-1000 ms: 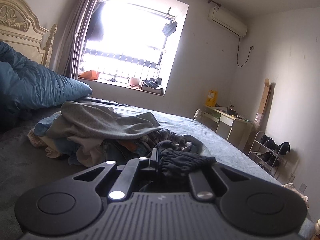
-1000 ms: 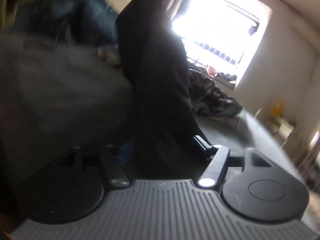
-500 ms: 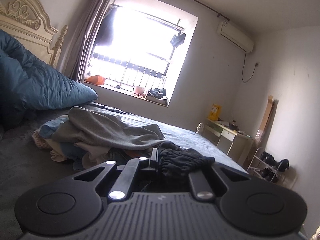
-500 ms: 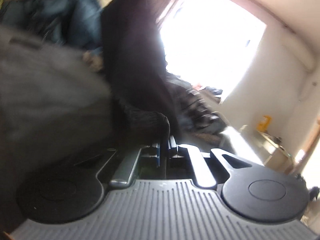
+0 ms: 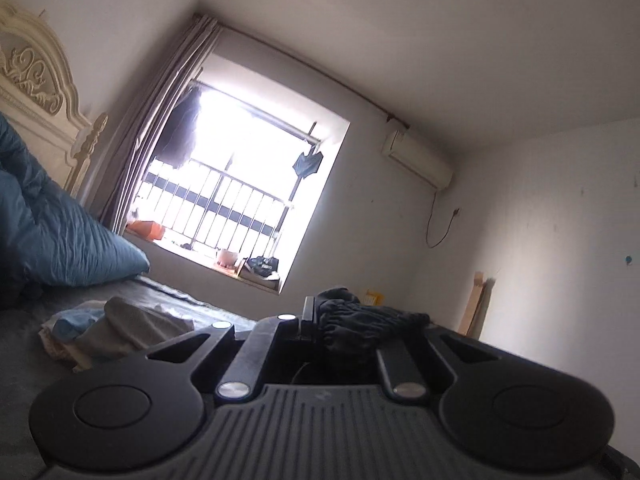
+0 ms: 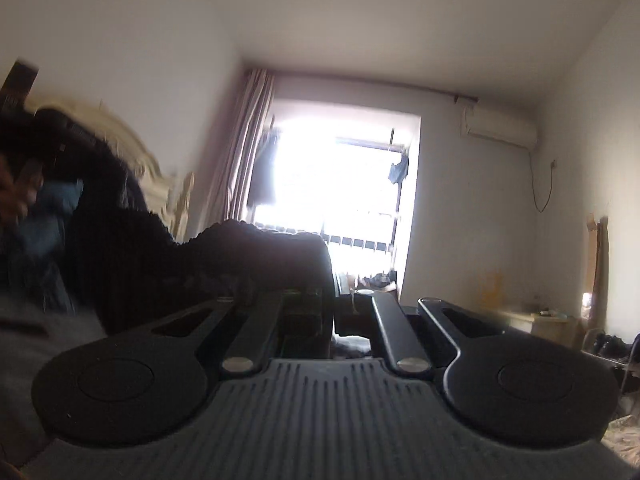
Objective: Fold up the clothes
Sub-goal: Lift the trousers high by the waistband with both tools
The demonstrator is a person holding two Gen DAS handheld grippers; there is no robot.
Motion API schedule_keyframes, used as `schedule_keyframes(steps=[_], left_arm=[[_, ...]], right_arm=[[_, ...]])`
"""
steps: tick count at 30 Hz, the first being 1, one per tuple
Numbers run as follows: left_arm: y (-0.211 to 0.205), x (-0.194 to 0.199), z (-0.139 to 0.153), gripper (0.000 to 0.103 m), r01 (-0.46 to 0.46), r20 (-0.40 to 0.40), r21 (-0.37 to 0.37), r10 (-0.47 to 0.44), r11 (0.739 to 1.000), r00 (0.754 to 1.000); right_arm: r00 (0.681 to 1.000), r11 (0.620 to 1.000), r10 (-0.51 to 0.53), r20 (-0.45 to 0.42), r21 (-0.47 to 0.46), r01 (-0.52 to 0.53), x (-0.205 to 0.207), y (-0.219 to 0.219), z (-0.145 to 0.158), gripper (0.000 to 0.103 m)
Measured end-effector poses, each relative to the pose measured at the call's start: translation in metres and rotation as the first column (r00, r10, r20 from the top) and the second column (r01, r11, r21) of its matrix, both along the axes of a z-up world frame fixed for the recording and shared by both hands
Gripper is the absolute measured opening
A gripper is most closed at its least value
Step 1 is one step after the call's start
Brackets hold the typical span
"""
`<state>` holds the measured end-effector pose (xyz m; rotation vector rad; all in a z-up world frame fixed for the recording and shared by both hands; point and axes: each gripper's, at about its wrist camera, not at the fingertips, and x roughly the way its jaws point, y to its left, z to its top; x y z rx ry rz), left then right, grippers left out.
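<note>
Dark garment lifted between both our grippers

Cloth is pinched in each of our tools. Our left gripper [image 5: 311, 314] is clenched on a bunched edge of the dark garment [image 5: 360, 318], which spills from the tips toward three o'clock in the left wrist view and drapes over the tool's right linkage. Our right gripper [image 6: 328, 308] has just closed its jaws, and they now clamp the same dark garment [image 6: 224, 252]; from there the cloth runs toward nine o'clock in the right wrist view, up to a blurred dark shape at ten o'clock that we cannot make out clearly.

Both cameras tilt upward, taking in much ceiling. In the left wrist view the pile of clothes [image 5: 116, 332] lies on the grey bed [image 5: 24, 344] at about eight o'clock, well apart from the gripped garment, with a blue pillow [image 5: 60, 236] behind it at nine o'clock and the cream headboard [image 5: 36, 92] at ten o'clock. The bright barred window [image 5: 244, 200] sits near the centre, a curtain [image 5: 160, 120] beside it at its eleven o'clock side, and the air conditioner [image 5: 418, 158] hangs on the wall at two o'clock. A desk [image 6: 536, 322] stands low at three o'clock in the right wrist view.
</note>
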<state>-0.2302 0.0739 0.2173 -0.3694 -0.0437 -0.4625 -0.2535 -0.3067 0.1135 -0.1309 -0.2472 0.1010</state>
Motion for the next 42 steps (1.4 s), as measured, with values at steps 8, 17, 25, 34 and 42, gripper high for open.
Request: schedule_keyframes(steps=[8,17,25,34,42], left_arm=[[0.005,-0.073,0.045,0.007,0.041,0.169,-0.078,-0.028,0.996,0.985],[-0.005,-0.112,0.051,0.007,0.061,0.259,-0.096,-0.034,0.993,0.965],[-0.020,-0.079,0.026,0.007,0.035,0.205,-0.087,-0.017,0.996,0.979],[-0.029,0.036,-0.023,0.007,-0.040,0.014,-0.069,0.042,0.997,0.999],[-0.033,0.178,-0.083,0.007,-0.155,-0.174,0.018,0.156,0.988,0.972]], right_arm=[[0.980,0.997,0.046,0.191,0.045,-0.056,-0.056,-0.014,0.053,0.004],[0.939,0.999,0.049,0.341,0.001,-0.052,-0.104,-0.020,0.084,0.004],[0.940,0.999,0.037,0.340,-0.001,-0.039,-0.092,-0.029,0.090,0.004],[0.976,1.000,0.014,0.217,0.004,-0.015,0.003,-0.051,0.094,0.004],[0.999,0.999,0.018,0.044,0.029,-0.019,0.144,-0.072,0.090,0.004]])
